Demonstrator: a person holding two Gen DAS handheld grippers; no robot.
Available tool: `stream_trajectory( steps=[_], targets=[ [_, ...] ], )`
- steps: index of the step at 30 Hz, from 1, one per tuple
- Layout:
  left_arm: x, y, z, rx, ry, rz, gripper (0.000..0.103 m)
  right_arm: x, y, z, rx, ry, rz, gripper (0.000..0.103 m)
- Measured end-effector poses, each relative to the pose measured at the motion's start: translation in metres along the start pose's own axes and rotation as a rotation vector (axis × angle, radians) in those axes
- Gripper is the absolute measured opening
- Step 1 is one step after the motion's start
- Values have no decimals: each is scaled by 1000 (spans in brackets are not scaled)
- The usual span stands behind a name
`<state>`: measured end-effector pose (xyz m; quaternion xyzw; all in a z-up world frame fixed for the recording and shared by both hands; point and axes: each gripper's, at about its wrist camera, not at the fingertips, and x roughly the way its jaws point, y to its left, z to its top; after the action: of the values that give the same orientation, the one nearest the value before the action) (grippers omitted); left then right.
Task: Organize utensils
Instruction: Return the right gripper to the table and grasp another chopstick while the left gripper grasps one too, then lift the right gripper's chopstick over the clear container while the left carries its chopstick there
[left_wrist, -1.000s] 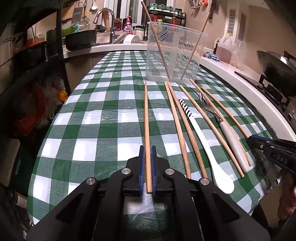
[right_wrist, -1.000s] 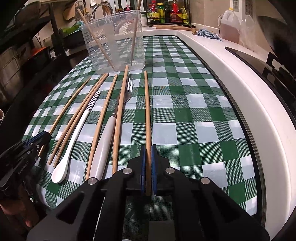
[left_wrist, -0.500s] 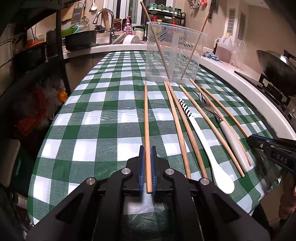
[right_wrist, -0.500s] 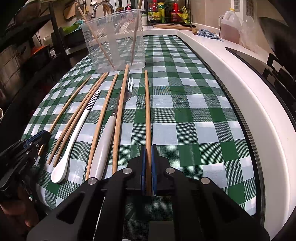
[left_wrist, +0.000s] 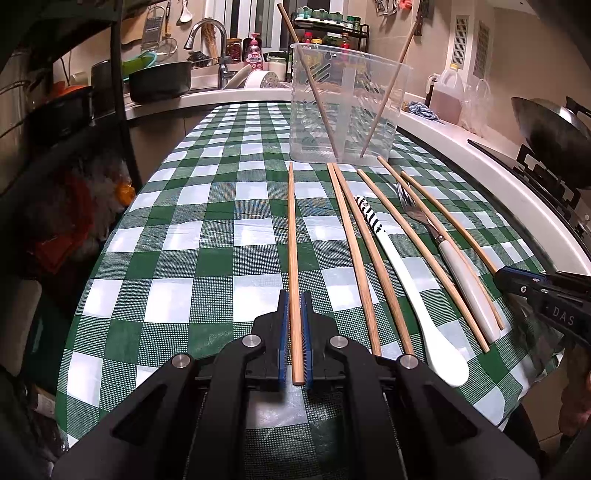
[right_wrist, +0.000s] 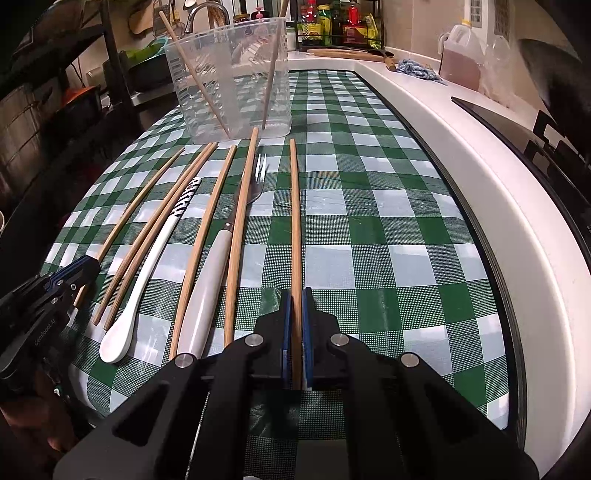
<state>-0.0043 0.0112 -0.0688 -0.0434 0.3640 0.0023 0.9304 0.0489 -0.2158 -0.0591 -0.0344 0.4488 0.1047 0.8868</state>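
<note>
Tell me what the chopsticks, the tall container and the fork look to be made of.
Chopsticks: likely bamboo or wood, matte tan with faint grain. Container: clear plastic, see-through, with moulded ribs. Fork: shiny metal tines; the glossy white handle could be plastic or ceramic.

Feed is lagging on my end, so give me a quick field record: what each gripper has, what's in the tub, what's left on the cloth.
left gripper: shut on the leftmost chopstick, near its end
right gripper: shut on the rightmost chopstick, near its end
clear tub: upright at the far end, two chopsticks leaning inside
left on checked cloth: four loose chopsticks, white spoon, fork
both gripped sticks: far tips appear to lie on the cloth
</note>
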Motion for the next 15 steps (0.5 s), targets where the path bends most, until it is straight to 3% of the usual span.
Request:
stream_trajectory(
  steps=[5, 15],
  targets=[
    [0, 0, 0, -1, 2, -1, 6, -2, -4, 2, 29, 2, 23, 6],
    [-30, 3, 10, 24, -101, -1, 6, -41, 0, 12, 5, -133, 30, 6]
  ],
)
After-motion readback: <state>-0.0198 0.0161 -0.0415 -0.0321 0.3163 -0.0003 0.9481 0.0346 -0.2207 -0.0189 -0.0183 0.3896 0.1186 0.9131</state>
